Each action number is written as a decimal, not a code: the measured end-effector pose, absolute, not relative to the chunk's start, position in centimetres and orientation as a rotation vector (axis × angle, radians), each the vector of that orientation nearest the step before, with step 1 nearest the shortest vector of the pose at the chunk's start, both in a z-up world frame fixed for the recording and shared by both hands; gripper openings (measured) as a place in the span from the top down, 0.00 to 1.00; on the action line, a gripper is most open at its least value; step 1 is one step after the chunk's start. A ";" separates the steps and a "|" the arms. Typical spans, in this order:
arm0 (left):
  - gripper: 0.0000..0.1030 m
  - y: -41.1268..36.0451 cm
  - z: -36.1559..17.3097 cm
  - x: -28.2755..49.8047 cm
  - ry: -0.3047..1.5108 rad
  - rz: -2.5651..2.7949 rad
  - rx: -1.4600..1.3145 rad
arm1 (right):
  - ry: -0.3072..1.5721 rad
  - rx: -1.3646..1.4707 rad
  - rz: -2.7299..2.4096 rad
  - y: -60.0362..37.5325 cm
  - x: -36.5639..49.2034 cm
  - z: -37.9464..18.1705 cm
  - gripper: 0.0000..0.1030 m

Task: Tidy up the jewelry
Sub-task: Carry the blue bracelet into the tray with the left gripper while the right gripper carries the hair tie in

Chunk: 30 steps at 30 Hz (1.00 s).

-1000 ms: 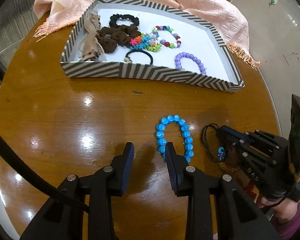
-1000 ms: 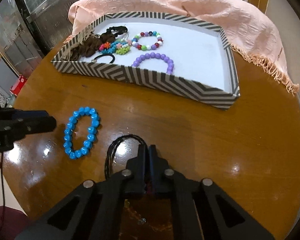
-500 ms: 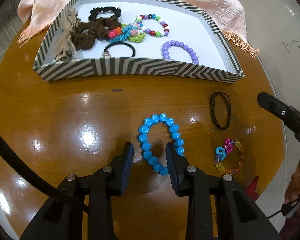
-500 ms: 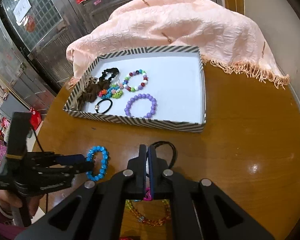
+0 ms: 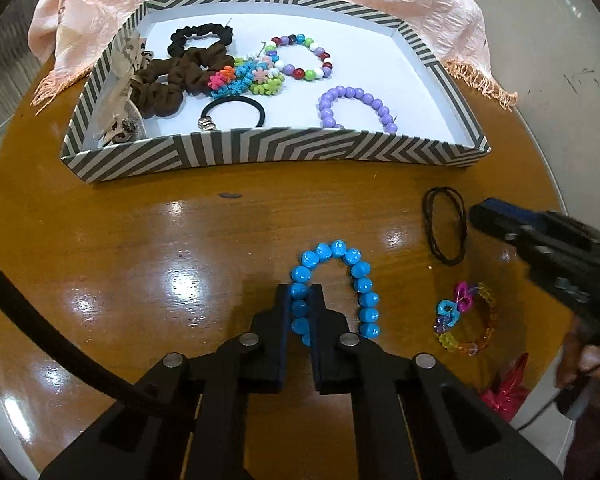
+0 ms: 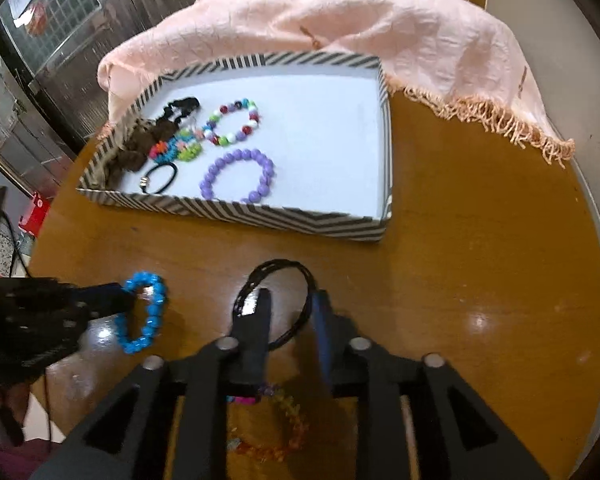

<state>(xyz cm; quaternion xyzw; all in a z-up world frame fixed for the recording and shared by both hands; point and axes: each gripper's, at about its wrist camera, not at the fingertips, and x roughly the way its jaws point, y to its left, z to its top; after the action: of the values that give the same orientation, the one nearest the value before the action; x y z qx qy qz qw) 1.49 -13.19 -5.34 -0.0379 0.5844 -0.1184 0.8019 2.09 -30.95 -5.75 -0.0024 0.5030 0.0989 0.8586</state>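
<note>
Left wrist view, fingers (image 5: 301,312) clamped on blue bracelet (image 5: 336,290), right wrist view, blurred fingers (image 6: 290,308) opening, seemingly astride black cord loop (image 6: 276,306)

so that's four bead bracelets (blue (image 5: 336,280), purple (image 5: 356,108), multicolour (image 5: 302,58), translucent rainbow (image 5: 466,320)), two scrunchies (black (image 5: 200,38), brown (image 5: 172,80)), two thin hair ties ( (image 5: 232,112), (image 5: 444,230)), one striped tray (image 5: 276,148).

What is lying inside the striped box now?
In the striped box: scrunchies, a black hair tie, a purple bracelet, a multicoloured bracelet and flower-shaped pieces. Anything under the scrunchies is hidden.
</note>
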 end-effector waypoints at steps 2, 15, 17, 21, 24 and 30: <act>1.00 -12.8 -4.9 1.5 1.241 -0.252 -0.086 | 1.075 -0.006 0.199 -31.1 3.0 -6.6 0.74; 1.00 -11.5 -2.9 1.4 1.210 -0.289 -0.137 | 1.003 0.048 0.269 -31.5 2.4 -3.1 0.98; 1.00 -11.5 -2.3 1.4 1.194 -0.301 -0.133 | 0.986 0.075 0.279 -31.8 2.2 -1.9 0.98; 1.00 -11.1 -1.5 1.5 1.191 -0.315 -0.148 | 0.940 0.080 0.289 -31.8 1.5 0.3 0.98; 1.00 -10.9 -0.6 1.7 1.178 -0.320 -0.139 | 0.913 0.082 0.301 -31.6 1.4 1.5 0.98; 1.00 -10.5 2.0 2.1 1.137 -0.331 -0.128 | 0.859 0.079 0.310 -31.4 1.3 3.8 0.98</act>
<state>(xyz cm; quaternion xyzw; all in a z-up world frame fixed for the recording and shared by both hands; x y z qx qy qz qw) 2.09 -10.54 2.01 -0.0605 0.5356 -0.1557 0.8278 1.31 -31.36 3.80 0.0383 0.4147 0.1497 0.8967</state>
